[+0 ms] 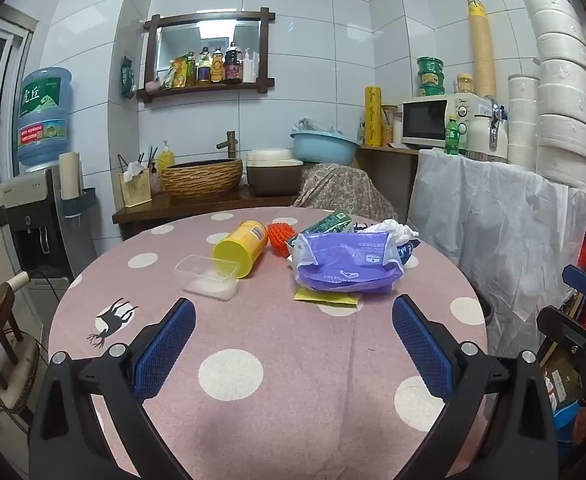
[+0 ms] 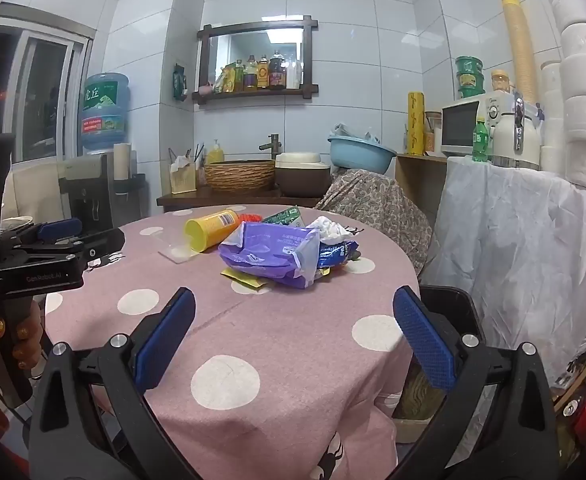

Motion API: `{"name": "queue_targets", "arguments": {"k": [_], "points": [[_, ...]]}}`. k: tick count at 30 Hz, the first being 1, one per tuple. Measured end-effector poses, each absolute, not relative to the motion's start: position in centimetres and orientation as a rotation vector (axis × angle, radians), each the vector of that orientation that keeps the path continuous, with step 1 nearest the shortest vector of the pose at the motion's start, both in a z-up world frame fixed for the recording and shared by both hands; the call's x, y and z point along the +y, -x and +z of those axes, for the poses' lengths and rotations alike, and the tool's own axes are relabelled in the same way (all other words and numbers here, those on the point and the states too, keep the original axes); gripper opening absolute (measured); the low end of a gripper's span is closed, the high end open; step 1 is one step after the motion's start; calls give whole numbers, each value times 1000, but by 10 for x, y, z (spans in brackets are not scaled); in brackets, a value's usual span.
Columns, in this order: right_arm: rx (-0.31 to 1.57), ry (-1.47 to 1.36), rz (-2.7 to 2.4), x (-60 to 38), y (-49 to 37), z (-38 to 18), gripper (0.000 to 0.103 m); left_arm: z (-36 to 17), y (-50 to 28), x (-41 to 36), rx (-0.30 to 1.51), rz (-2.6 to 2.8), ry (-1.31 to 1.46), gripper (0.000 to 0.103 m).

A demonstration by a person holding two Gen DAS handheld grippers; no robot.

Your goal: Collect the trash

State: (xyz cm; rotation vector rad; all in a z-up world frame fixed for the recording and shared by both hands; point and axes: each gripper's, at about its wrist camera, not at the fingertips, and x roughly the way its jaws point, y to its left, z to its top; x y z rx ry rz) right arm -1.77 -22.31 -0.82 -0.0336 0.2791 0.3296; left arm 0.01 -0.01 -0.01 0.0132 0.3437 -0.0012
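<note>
Several pieces of trash lie clustered at the far middle of the round bench (image 1: 277, 360), which wears a pink cloth with white dots. Both tools hover over its near side with nothing between their pads: the left hand-held gripper (image 1: 293, 344) and the right hand-held gripper (image 2: 293, 340) each stand with fingers spread wide. Nearest is a crumpled purple plastic bag (image 1: 347, 262), thin, soft and probably slippery; pinching a bunched fold at its near edge looks safest. Under it peeks a flat yellow packet (image 1: 325, 297), hard to lift off cloth. To the left a yellow canister (image 1: 243, 246) lies on its side, rigid, smooth, likely to roll, so it should be gripped across its body. Beside it sits a clear plastic tray (image 1: 209, 276), light and brittle. Behind are an orange foam net (image 1: 281, 238), a green carton (image 1: 329, 222) and a wad of white tissue (image 1: 399, 230).
</note>
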Motion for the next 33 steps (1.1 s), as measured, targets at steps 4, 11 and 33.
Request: {"name": "queue_targets", "arguments": {"k": [4,11,33], "points": [[283,31,331,-223,17,-8,98,0,0,-1,342,-5,-19,98],[280,35,329,-219,18,-8,98,-6,-3,-2,352,-6,-24,98],[290,23,322,-228,13,-11,98,-10,-1,-4,363,-15,-37,98]]}}
